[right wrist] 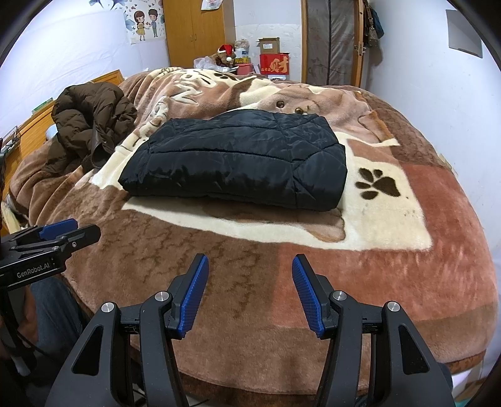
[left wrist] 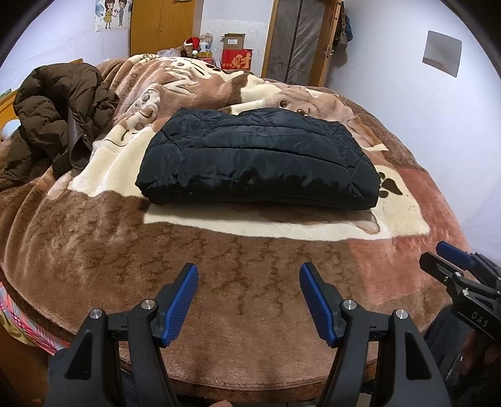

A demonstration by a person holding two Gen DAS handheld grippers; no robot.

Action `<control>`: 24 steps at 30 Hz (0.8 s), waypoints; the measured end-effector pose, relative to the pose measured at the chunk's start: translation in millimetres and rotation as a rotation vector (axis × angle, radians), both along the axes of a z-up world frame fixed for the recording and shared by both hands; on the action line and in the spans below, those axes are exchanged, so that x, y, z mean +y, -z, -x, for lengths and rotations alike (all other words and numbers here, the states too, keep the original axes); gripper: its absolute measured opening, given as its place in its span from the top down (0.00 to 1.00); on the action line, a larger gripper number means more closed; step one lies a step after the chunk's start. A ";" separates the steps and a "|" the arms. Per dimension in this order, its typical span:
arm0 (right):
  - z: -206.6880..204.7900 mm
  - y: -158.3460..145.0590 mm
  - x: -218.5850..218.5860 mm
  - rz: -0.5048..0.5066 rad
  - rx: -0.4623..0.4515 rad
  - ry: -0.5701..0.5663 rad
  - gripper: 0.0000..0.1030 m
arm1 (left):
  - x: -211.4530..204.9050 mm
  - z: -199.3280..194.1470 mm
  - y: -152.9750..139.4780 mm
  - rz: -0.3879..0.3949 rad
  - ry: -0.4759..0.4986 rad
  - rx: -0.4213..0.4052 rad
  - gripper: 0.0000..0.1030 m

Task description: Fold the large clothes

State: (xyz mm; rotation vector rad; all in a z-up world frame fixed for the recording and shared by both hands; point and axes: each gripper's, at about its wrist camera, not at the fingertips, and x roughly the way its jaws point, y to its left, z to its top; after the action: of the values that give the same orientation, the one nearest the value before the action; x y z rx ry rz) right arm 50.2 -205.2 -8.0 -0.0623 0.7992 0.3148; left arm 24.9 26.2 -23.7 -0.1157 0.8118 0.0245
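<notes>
1. Bed surface: a plush blanket (left wrist: 250,281) in brown, cream and rust, printed with a dog face and paw marks, covers the whole bed.
2. Task item: a black quilted jacket (left wrist: 256,156) lies folded into a flat rectangular bundle on the cream panel of the blanket, at 12 o'clock from both grippers and well apart from them. In the right wrist view it (right wrist: 238,162) lies just left of the paw print (right wrist: 380,184).
3. Second garment: a brown puffer coat (left wrist: 59,112) lies in a crumpled, unfolded heap at 10 o'clock, near the left edge of the bed and apart from the black jacket.
4. Containers: beyond the far end of the bed, at 12 o'clock, a red carton (left wrist: 237,59) with gold characters carries an open cardboard box (left wrist: 234,40) on top. Their contents cannot be seen. A soft toy with a red Santa hat (left wrist: 191,42) lies among the clutter just left of them.
5. Left gripper (left wrist: 249,278): blue pads spread apart, nothing between them, poised above the near brown border of the blanket and touching no garment.
6. Right gripper (right wrist: 250,269): blue pads likewise spread apart and empty, above the same near border. It appears at 3 o'clock in the left wrist view.
7. Background: a wooden wardrobe (right wrist: 194,31) and a cartoon poster (right wrist: 145,23) stand against the far wall.
</notes>
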 end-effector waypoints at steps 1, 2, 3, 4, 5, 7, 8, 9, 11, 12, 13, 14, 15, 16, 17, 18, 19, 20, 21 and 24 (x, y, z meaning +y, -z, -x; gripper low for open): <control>-0.3 -0.1 -0.1 0.000 0.000 0.000 0.46 | -0.5 0.0 0.4 -0.004 0.000 0.001 0.33; -0.2 -0.2 -0.1 0.000 0.000 0.000 0.46 | -0.7 0.4 0.3 -0.002 0.000 0.000 0.33; -0.3 -0.2 -0.1 0.000 0.000 0.000 0.46 | -0.7 0.5 0.3 -0.001 0.001 0.000 0.33; -0.4 -0.2 -0.1 0.000 0.000 0.000 0.46 | -0.8 0.5 0.4 -0.003 0.000 0.001 0.33; -0.5 -0.2 0.0 0.000 0.001 0.000 0.46 | -0.9 0.6 0.4 -0.004 0.000 0.002 0.33; 0.2 0.0 -0.2 0.000 0.003 -0.002 0.46 | -0.4 1.0 0.4 -0.001 0.000 0.002 0.33; 0.2 0.0 -0.1 0.001 0.002 -0.001 0.46 | -0.3 1.4 0.4 0.000 -0.001 0.002 0.33; 0.4 0.0 0.1 0.002 0.001 -0.001 0.46 | -0.3 1.5 0.4 0.000 -0.001 0.003 0.33; 0.1 0.2 0.2 0.000 0.003 -0.001 0.46 | -0.4 1.2 0.6 -0.003 -0.001 0.004 0.33; 0.4 0.3 0.3 0.001 0.003 0.000 0.46 | -0.2 1.1 0.6 -0.002 0.000 0.004 0.33; 0.6 0.2 0.4 0.002 0.003 0.000 0.46 | -0.6 1.0 0.6 -0.005 -0.004 0.004 0.33; -0.1 0.2 0.2 0.001 0.003 0.000 0.46 | -1.2 0.8 0.9 -0.009 -0.005 0.005 0.33; 0.1 0.3 0.3 0.001 0.004 0.000 0.46 | -1.1 0.7 1.3 -0.011 -0.005 0.005 0.33; 0.5 0.3 0.4 0.001 0.005 -0.001 0.46 | -1.8 0.7 1.6 -0.012 -0.007 0.006 0.33; 0.5 0.4 -0.1 0.002 0.004 -0.001 0.46 | -1.8 0.8 1.8 -0.012 -0.007 0.006 0.33; 0.4 0.4 0.0 0.002 0.004 -0.001 0.46 | -1.6 0.9 2.0 -0.010 -0.006 0.008 0.33; 1.2 0.4 0.1 0.002 0.005 -0.001 0.46 | -1.5 -0.1 2.2 -0.009 -0.007 0.009 0.33; 0.5 0.5 0.1 0.001 0.004 -0.001 0.46 | -1.6 -0.5 2.5 -0.006 -0.007 0.011 0.33; 0.8 0.6 0.1 0.001 0.004 -0.001 0.46 | -1.5 -0.4 3.0 -0.005 -0.007 0.012 0.33; 0.5 0.6 0.3 0.001 0.005 0.000 0.46 | -1.2 -0.9 3.3 -0.007 -0.010 0.011 0.33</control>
State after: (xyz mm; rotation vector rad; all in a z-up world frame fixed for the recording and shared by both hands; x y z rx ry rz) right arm 49.7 -204.9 -8.6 -0.0625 0.8043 0.3147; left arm 25.8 24.9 -27.0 -0.1130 0.8219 0.0376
